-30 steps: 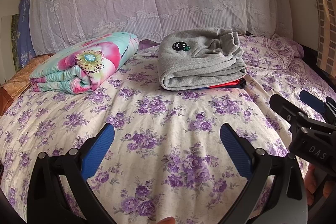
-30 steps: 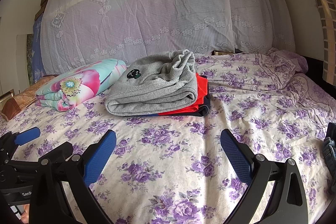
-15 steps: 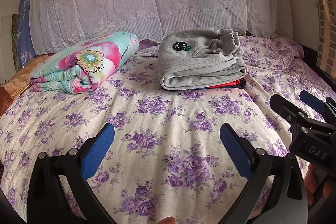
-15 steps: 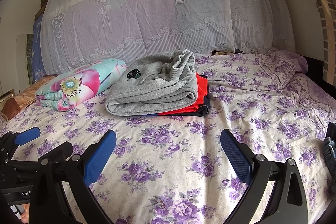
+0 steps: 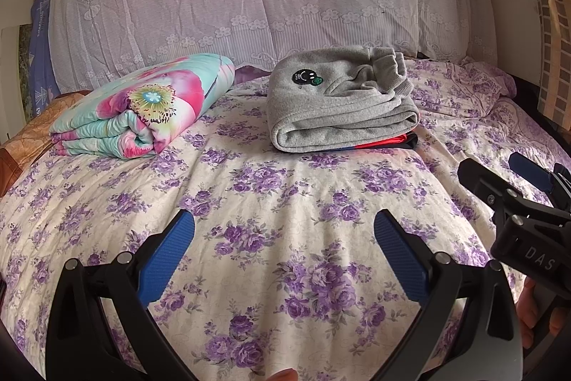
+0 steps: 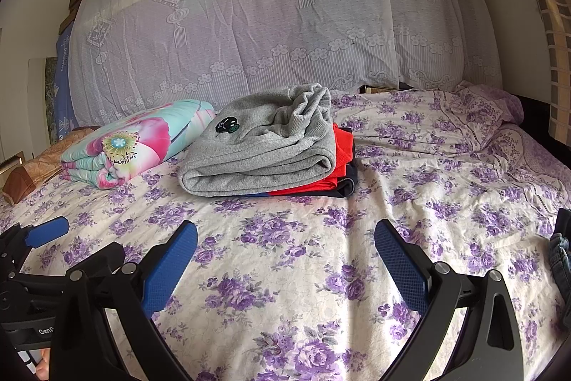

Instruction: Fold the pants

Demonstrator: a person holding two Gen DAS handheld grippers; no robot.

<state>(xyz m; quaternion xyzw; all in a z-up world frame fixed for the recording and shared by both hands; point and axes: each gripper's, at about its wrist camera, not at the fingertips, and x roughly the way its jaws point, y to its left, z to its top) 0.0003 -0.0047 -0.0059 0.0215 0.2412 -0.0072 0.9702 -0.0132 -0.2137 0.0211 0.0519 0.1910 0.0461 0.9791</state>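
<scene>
Both grippers hover over bare bedsheet, jaws spread wide, nothing held. Left gripper, right gripper.

Folded grey pants sit on top of a stack, red garment under them, far ahead and well apart from both. Long axis runs left-right, rolled edge facing the grippers.

Denim pokes in at the right frame edge, just beside the right gripper; probably the next pants. Right gripper is nearer, so the reach should go rightward.
</scene>
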